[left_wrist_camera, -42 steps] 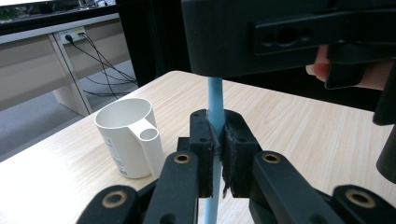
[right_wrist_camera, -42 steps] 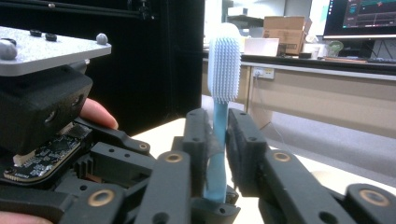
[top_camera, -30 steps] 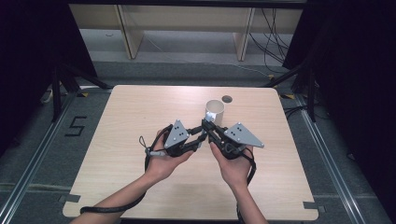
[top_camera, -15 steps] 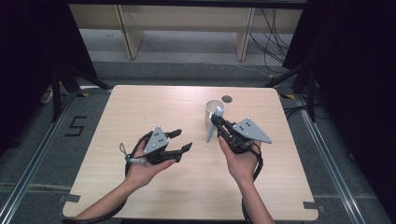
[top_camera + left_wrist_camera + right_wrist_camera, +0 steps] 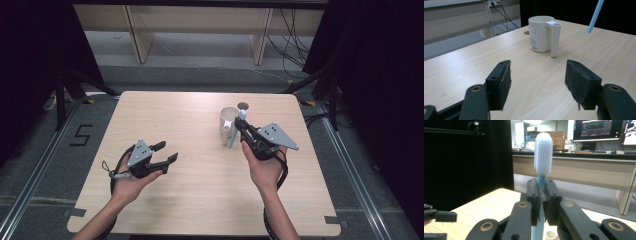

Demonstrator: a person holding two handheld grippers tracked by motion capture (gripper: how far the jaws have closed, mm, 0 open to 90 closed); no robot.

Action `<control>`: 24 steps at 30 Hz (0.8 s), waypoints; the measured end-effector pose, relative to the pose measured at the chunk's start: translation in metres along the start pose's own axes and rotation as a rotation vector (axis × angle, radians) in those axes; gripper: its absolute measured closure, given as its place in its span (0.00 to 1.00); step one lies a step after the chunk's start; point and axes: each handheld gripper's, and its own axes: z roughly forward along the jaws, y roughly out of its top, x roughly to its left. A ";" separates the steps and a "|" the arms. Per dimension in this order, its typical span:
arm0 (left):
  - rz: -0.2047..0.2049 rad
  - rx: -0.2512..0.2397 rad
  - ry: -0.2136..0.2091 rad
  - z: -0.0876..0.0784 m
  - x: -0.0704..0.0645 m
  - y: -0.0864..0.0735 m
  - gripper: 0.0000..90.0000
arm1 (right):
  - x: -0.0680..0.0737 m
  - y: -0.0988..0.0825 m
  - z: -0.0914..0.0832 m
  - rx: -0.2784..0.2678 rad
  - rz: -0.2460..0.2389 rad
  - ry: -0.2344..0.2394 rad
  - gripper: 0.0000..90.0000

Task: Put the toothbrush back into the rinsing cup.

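My right gripper (image 5: pixel 240 124) is shut on a light blue toothbrush (image 5: pixel 232 139), just right of a cream mug (image 5: pixel 228 119) on the table's far right. In the right gripper view the jaws (image 5: pixel 541 182) clamp the neck, and the white bristle head (image 5: pixel 543 152) stands above them. My left gripper (image 5: pixel 169 151) hovers low over the table's near left. Its jaws have just been opening and nothing is between them (image 5: pixel 537 75). It faces the mug (image 5: pixel 541 33), and the toothbrush handle's end (image 5: pixel 595 16) hangs at the upper right.
The wooden table (image 5: pixel 190 120) has a small dark hole (image 5: pixel 243 105) behind the mug. Wooden shelving legs and cables (image 5: pixel 290 30) stand beyond the far edge, and dark curtains hang on both sides. A black jaw of the other gripper (image 5: pixel 439 216) shows at the lower left.
The left gripper has drawn away from the right one, leftward and toward the near edge, and its jaws have spread wide. The right gripper keeps the toothbrush and has shifted slightly right.
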 end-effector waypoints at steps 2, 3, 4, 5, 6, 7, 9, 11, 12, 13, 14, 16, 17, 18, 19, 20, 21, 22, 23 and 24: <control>-0.014 -0.003 0.010 -0.003 0.002 -0.005 0.41 | -0.001 0.001 0.001 0.000 -0.006 -0.003 0.95; -0.016 -0.004 0.015 -0.006 0.003 -0.007 0.41 | -0.002 0.002 0.002 -0.004 -0.016 -0.014 0.95; -0.022 -0.001 0.022 -0.008 0.004 -0.009 0.41 | -0.001 0.002 0.002 -0.002 0.006 -0.010 0.95; -0.022 -0.002 0.028 -0.011 0.004 -0.011 0.41 | -0.003 0.002 0.003 -0.010 -0.008 -0.012 0.95; -0.025 -0.006 0.031 -0.013 0.005 -0.013 0.41 | -0.004 0.003 0.003 -0.018 -0.027 -0.023 0.94; -0.034 -0.008 0.037 -0.015 0.006 -0.014 0.40 | -0.003 0.003 0.003 -0.022 -0.005 -0.023 0.94; -0.042 -0.024 0.050 -0.020 0.011 -0.017 0.40 | -0.005 0.005 0.003 -0.016 -0.033 -0.038 0.95; -0.045 -0.036 0.069 -0.025 0.017 -0.021 0.40 | -0.005 0.006 0.003 -0.020 -0.005 -0.044 0.95; -0.052 -0.056 0.071 -0.026 0.019 -0.023 0.41 | -0.005 0.007 0.003 -0.009 0.001 -0.042 0.95; -0.072 -0.041 0.089 -0.031 0.019 -0.026 0.41 | -0.007 0.008 0.004 -0.021 -0.018 -0.045 0.95; -0.073 -0.048 0.095 -0.033 0.022 -0.028 0.41 | -0.007 0.009 0.004 -0.018 -0.018 -0.050 0.95; -0.095 -0.038 0.114 -0.037 0.024 -0.034 0.41 | -0.007 0.012 0.004 -0.024 -0.019 -0.054 0.95; -0.097 -0.036 0.120 -0.039 0.025 -0.037 0.41 | -0.007 0.013 0.005 -0.016 -0.009 -0.051 0.95; -0.097 -0.036 0.120 -0.039 0.025 -0.037 0.41 | -0.008 0.013 0.007 -0.031 -0.016 -0.050 0.94; -0.105 -0.058 0.123 -0.039 0.028 -0.043 0.41 | -0.007 0.014 0.007 -0.021 -0.013 -0.056 0.94; -0.120 -0.048 0.135 -0.041 0.028 -0.046 0.41 | -0.008 0.015 0.009 -0.028 -0.025 -0.058 0.94; -0.125 -0.063 0.136 -0.041 0.030 -0.048 0.41 | -0.008 0.015 0.011 -0.034 -0.014 -0.061 0.94; -0.136 -0.066 0.145 -0.043 0.031 -0.050 0.41 | -0.008 0.015 0.011 -0.016 -0.015 -0.060 0.94; -0.142 -0.053 0.159 -0.045 0.030 -0.051 0.41 | -0.008 0.015 0.013 -0.027 -0.012 -0.056 0.94; -0.142 -0.066 0.153 -0.044 0.031 -0.053 0.41 | -0.007 0.015 0.014 -0.022 -0.006 -0.068 0.94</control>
